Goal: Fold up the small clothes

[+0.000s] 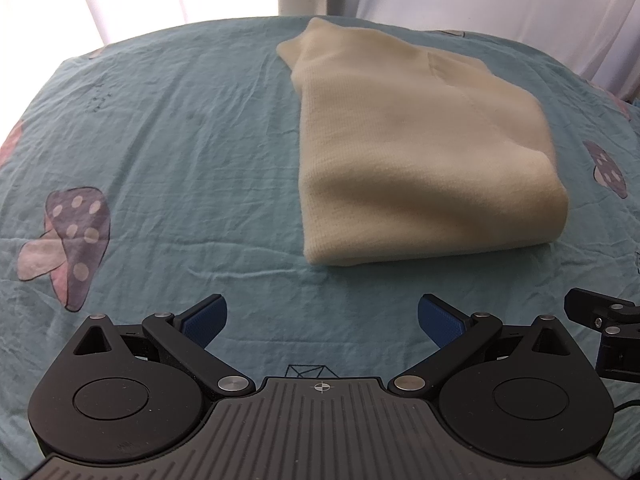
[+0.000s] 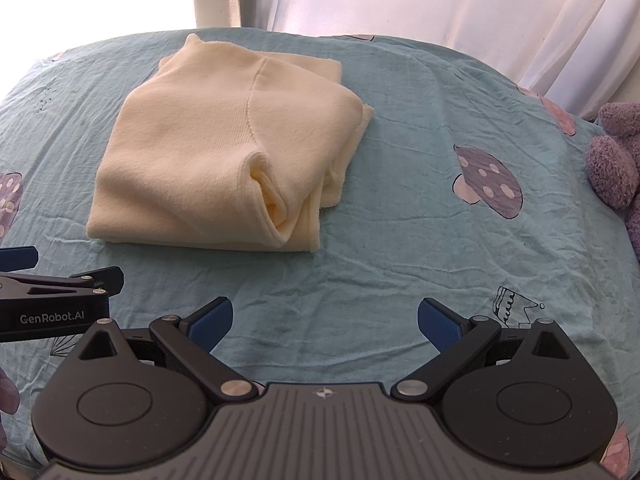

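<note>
While the folded sweater (image 1: 420, 152) lies apart on the sheet (image 1: 180, 140), both the left gripper (image 1: 322, 320) and right gripper (image 2: 325, 320) gape wide.

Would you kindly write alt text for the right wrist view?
A folded cream garment lies on a teal mushroom-print sheet, ahead of the open, empty right gripper. The left gripper shows at left, a purple plush toy at right.

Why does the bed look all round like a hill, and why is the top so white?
In both wrist views the fisheye lens bends the teal bedsheet into a dome. In the right wrist view, daylight through the curtain blows out to white. In the left wrist view, the cream sweater looks dimmer, shaded on its near edge.
</note>
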### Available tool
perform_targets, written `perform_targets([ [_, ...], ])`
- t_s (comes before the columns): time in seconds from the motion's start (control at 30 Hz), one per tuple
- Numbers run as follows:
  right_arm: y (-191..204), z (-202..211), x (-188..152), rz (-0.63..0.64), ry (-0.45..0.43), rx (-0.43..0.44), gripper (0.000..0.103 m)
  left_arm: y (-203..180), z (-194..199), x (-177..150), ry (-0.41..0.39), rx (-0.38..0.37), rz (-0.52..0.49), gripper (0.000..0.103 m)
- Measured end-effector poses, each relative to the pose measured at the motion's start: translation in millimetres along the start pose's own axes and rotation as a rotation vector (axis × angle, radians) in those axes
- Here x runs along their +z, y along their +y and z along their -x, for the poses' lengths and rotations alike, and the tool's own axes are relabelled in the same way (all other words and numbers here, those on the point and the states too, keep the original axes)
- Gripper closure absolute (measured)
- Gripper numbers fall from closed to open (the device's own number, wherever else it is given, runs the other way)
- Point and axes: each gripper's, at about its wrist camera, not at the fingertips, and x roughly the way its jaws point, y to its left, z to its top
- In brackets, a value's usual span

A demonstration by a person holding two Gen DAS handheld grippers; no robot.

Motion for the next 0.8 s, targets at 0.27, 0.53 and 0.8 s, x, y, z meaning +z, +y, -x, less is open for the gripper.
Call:
perform_targets([
  [0.27, 1.0, -0.4, 0.6, 0.0, 0.004, -0.002, 0.004, -1.3, 0.3, -0.8, 0.002, -0.002, -0.009, 0.0],
  [0.53, 1.3, 0.0, 0.4, 0.003, 0.005, -0.004, 0.004, -1.6, 2.1, -1.1, -0.006, 0.013, -0.017, 0.0],
  [0.8, 2.4, 0.7, 0.4, 0.006, 0.005, -0.006, 0.004, -2.3, 2.4, -2.5, -0.001, 0.01, -0.026, 0.0],
])
